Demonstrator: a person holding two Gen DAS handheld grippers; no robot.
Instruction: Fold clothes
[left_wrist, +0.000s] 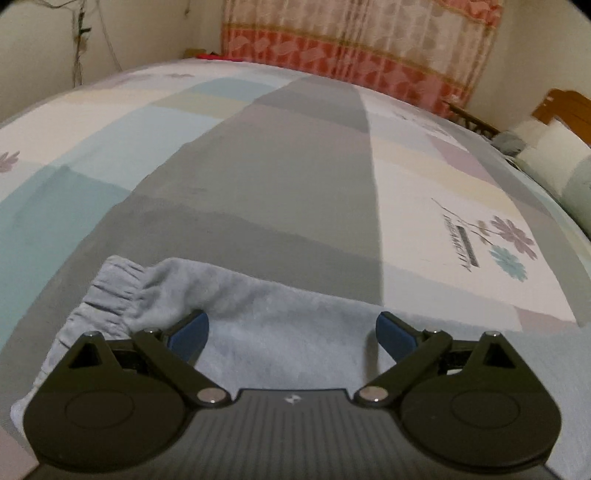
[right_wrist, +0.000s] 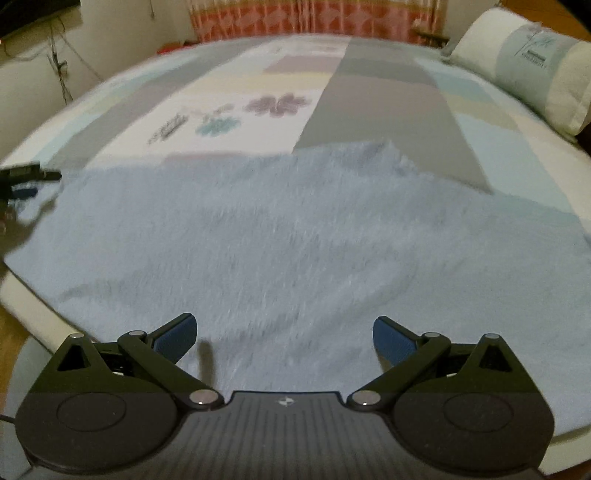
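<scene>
Pale blue fleece garment lies flat across the near edge of the bed. Left gripper over the elastic cuff, right gripper over the broad part; both sets of fingers spread wide, holding nothing. Best to pinch matching edges and lift evenly.

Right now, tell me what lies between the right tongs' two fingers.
Only the blue fleece garment: in the right wrist view the right tongs stand open over it, with nothing else in the gap.

Garment on bed, pillow far right, curtain behind
</scene>
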